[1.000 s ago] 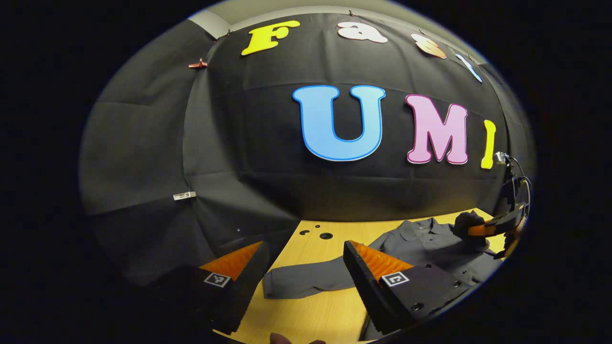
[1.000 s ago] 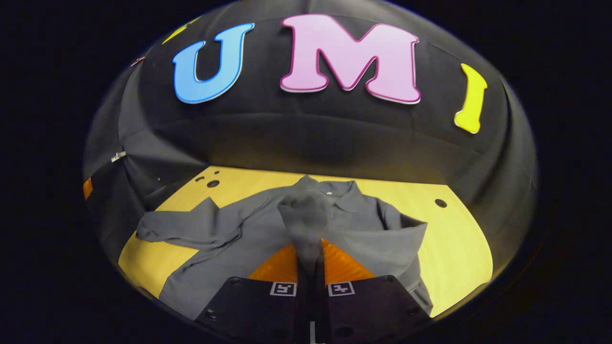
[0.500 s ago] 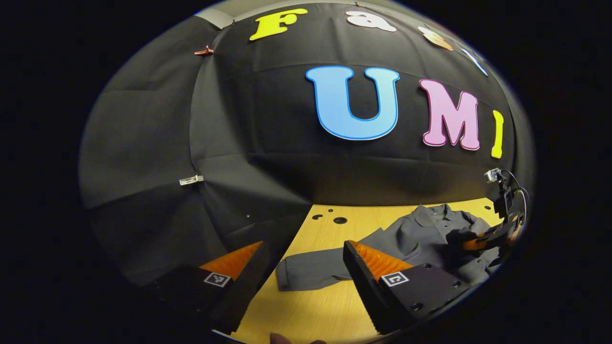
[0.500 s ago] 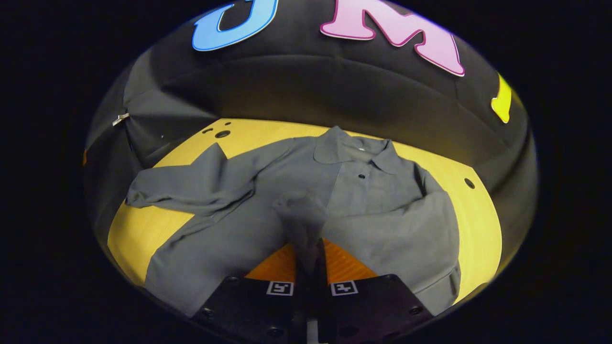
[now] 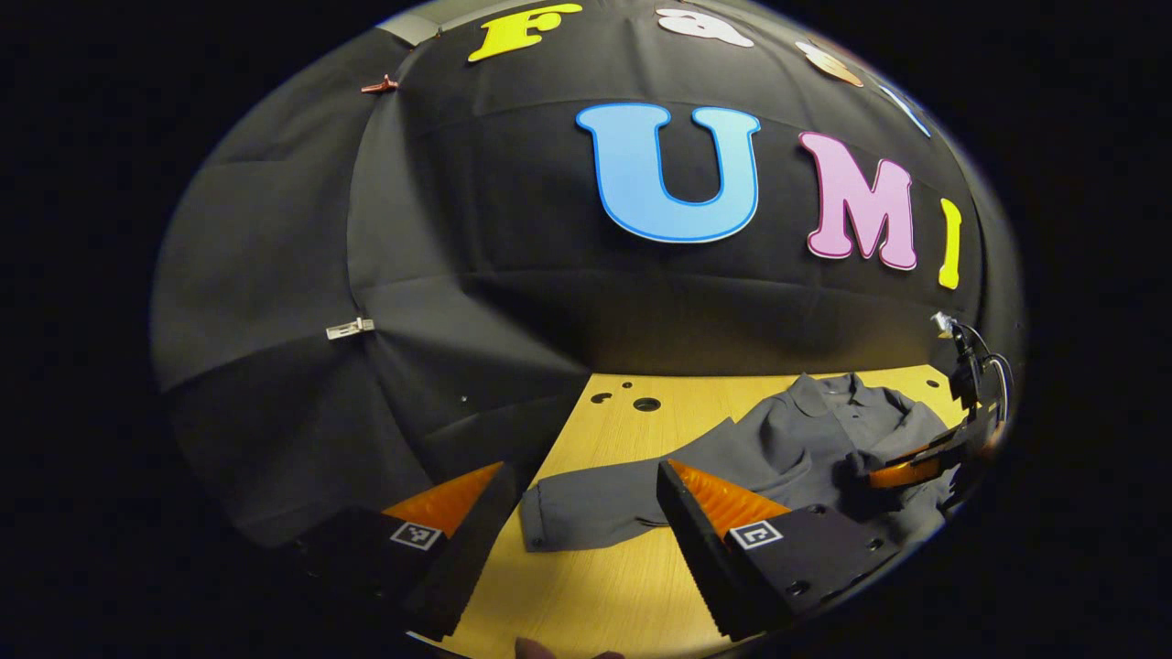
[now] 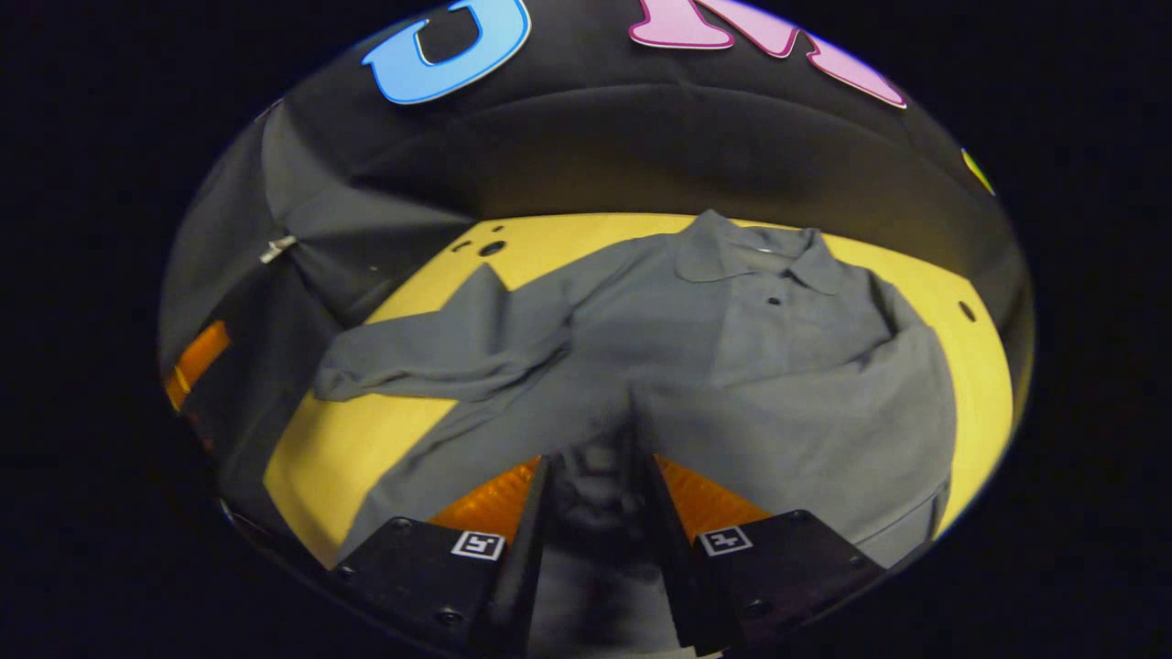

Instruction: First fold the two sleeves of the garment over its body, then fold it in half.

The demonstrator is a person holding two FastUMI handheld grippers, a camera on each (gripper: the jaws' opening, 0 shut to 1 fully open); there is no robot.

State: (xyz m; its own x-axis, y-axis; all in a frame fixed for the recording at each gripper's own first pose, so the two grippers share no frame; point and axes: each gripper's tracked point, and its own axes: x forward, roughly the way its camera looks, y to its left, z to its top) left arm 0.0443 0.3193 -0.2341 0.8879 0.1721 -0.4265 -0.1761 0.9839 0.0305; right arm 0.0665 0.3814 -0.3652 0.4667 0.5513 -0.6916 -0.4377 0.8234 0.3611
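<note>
Although one sleeve already lies across the body, the left gripper view shows the other half of that step undone: the grey collared button-front shirt [image 5: 806,439] lies flat on the pale wooden tabletop [image 5: 604,586], and its long outstretched grey sleeve [image 5: 595,517] reaches sideways, cuff end nearest the camera. The left gripper [image 5: 586,513] hangs above that cuff with its fingers spread wide, grasping nothing. Farther off, at the right edge, the right gripper [image 5: 884,471] sits low on the shirt body. By my reading the outstretched sleeve is the next thing to take. Little stands in the way: a few round holes [image 5: 646,404] in the tabletop beyond the sleeve, and the black cloth booth wall [image 5: 458,275] close behind.

In the right gripper view, the shirt [image 6: 641,348] fills the middle, collar toward the wall and hem toward the camera. The folded grey sleeve [image 6: 806,412] runs across the chest from the right shoulder, its cuff bunched between the right gripper [image 6: 595,476] fingers. Those fingers stand a little parted, and I cannot tell whether they press the cloth or have let it go. The unfolded sleeve [image 6: 430,357] stretches out over bare tabletop [image 6: 348,448], slightly rumpled near the shoulder. I judge the task about a third done: one sleeve over, one sleeve left, then the fold in half. The bunched cuff may need flattening so that the last fold lies neat.
</note>
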